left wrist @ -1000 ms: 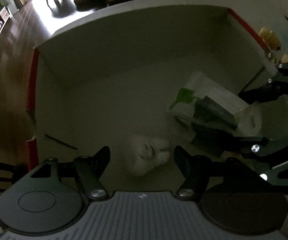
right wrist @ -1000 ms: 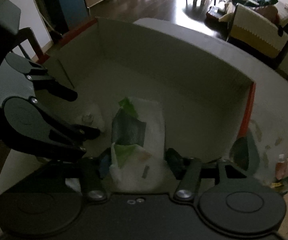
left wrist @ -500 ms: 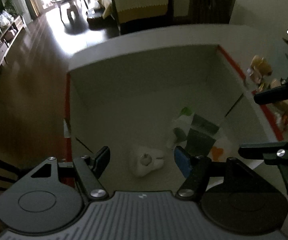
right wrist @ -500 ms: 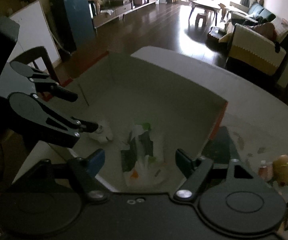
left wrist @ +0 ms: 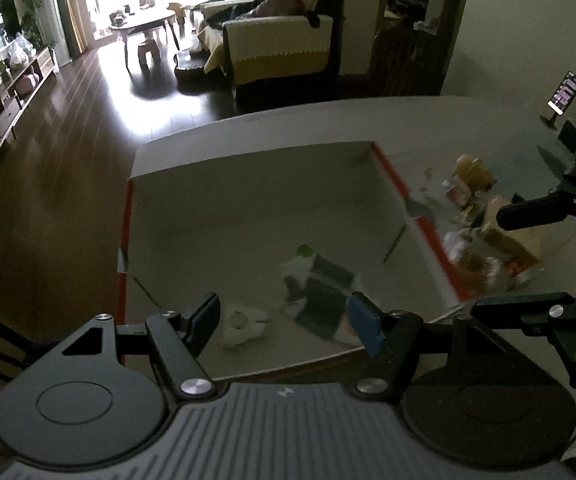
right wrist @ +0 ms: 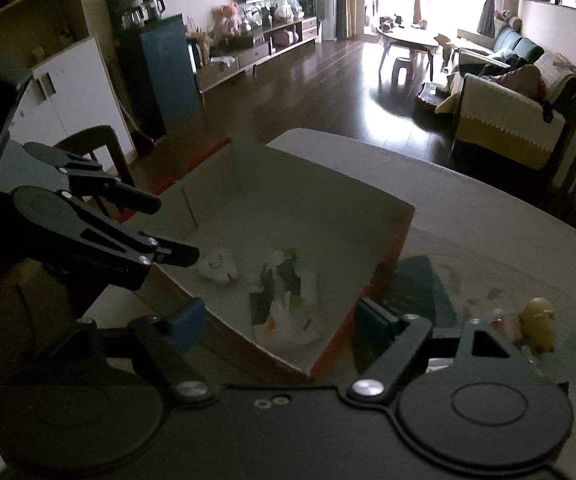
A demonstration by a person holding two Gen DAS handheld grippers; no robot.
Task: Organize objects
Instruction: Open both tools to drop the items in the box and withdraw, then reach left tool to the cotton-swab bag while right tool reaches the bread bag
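Observation:
An open cardboard box (left wrist: 247, 184) (right wrist: 296, 184) with red outer sides stands on the table. Inside lie a small white crumpled item (left wrist: 243, 322) (right wrist: 217, 266) and a white and green plastic packet (left wrist: 320, 284) (right wrist: 288, 300). My left gripper (left wrist: 285, 322) hangs open above the box's near edge with nothing between its fingers. My right gripper (right wrist: 277, 320) is open too, raised over the box's near corner and empty. Each gripper shows in the other's view, the left gripper (right wrist: 155, 228) at the left and the right gripper (left wrist: 500, 260) at the right.
Right of the box, small items sit on the table: a yellow toy figure (right wrist: 538, 324) (left wrist: 472, 168), a small bottle (left wrist: 454, 190) and packets (left wrist: 504, 240). A phone on a stand (left wrist: 564, 94) is at the far right. Chairs, a sofa (left wrist: 275, 48) and dark floor lie beyond.
Both grippers have risen up and back out of the box. The right gripper has let go of the white and green packet, which now lies on the box floor beside the white item.

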